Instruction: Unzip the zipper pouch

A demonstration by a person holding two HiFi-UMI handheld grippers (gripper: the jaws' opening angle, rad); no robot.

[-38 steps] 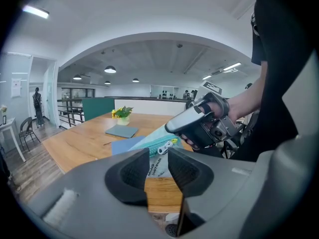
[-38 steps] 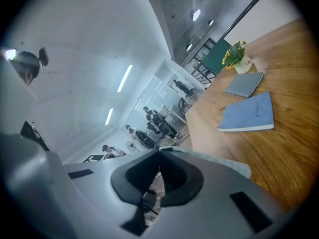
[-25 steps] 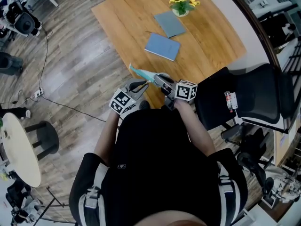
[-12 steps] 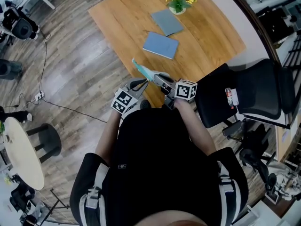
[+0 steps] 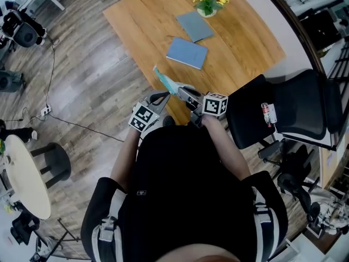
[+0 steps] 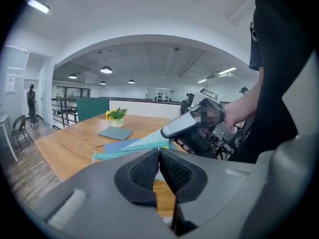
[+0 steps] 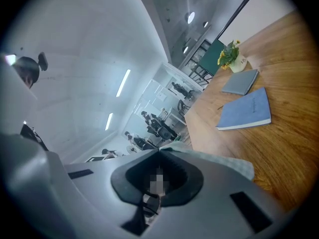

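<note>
A teal zipper pouch (image 5: 165, 82) hangs in the air over the near edge of the wooden table (image 5: 245, 42), its free end pointing up and left. My right gripper (image 5: 185, 93) is shut on the pouch's near end, and pale teal fabric (image 7: 214, 159) runs out from between its tips (image 7: 159, 151). My left gripper (image 5: 163, 97) sits close beside it, jaws pressed together (image 6: 159, 150) at the pouch's lower edge (image 6: 134, 148). No pull tab shows between the pads. The right gripper (image 6: 197, 128) sits just beyond, in a hand.
A blue notebook (image 5: 187, 53), a grey-blue one (image 5: 196, 26) and a pot of yellow flowers (image 5: 210, 3) lie farther back on the table. A black office chair (image 5: 294, 113) stands at my right. A cable (image 5: 52, 75), a stool (image 5: 52, 160) and a round white table (image 5: 22, 173) are at left.
The pouch's free end has swung a little higher. The left gripper has edged in toward the pouch's near end beside the right gripper. The right gripper keeps its hold.
</note>
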